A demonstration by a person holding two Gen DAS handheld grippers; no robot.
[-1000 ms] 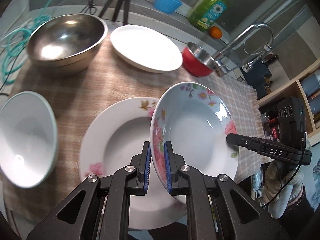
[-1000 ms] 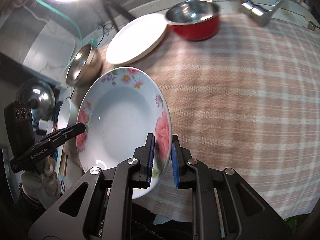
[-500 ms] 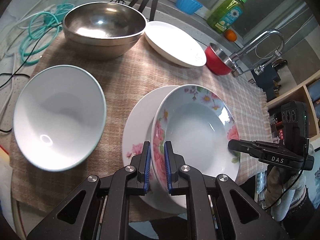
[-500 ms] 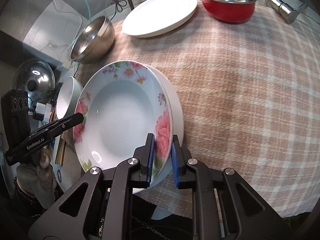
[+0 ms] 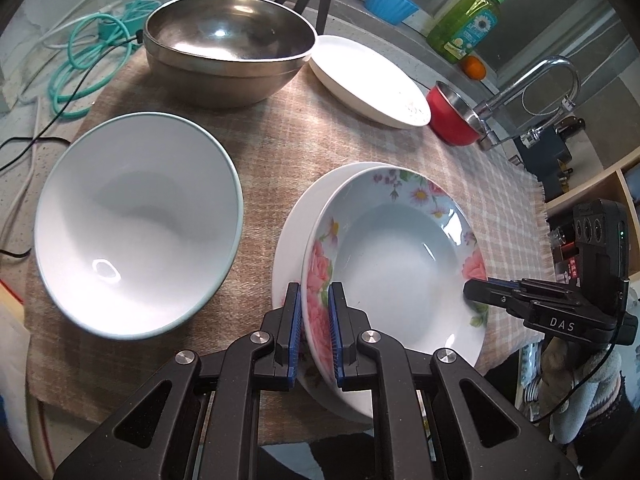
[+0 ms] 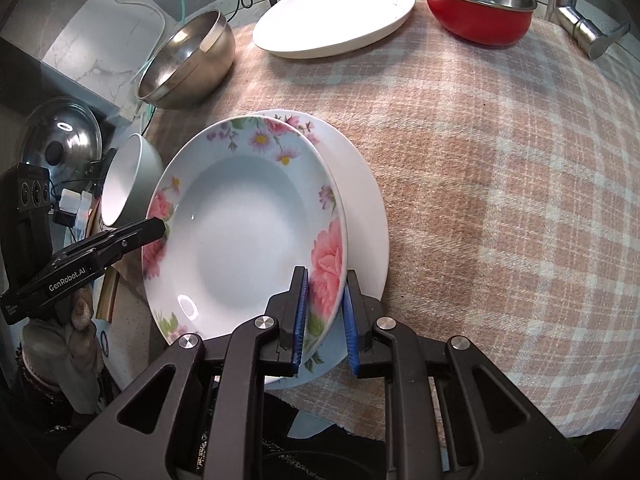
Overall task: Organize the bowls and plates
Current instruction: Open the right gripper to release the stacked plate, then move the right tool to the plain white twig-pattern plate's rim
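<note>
Both the left gripper point(image 5: 314, 320) and right gripper point(image 6: 323, 312) have their fingers clamped on opposite rims of the floral plate point(image 5: 396, 272), which sits nested, slightly tilted, on the white plate point(image 6: 362, 200) on the counter. The stacking step looks nearly done; next, both should ease open and back away without dragging the rim.

Home kitchen – sink faucet point(image 5: 532, 92), dish soap bottle point(image 5: 466, 24), checked tablecloth point(image 6: 500, 160).

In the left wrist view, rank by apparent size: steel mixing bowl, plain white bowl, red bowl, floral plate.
1. plain white bowl and floral plate, alike; both nearest the camera
2. steel mixing bowl
3. red bowl, farthest back
</note>
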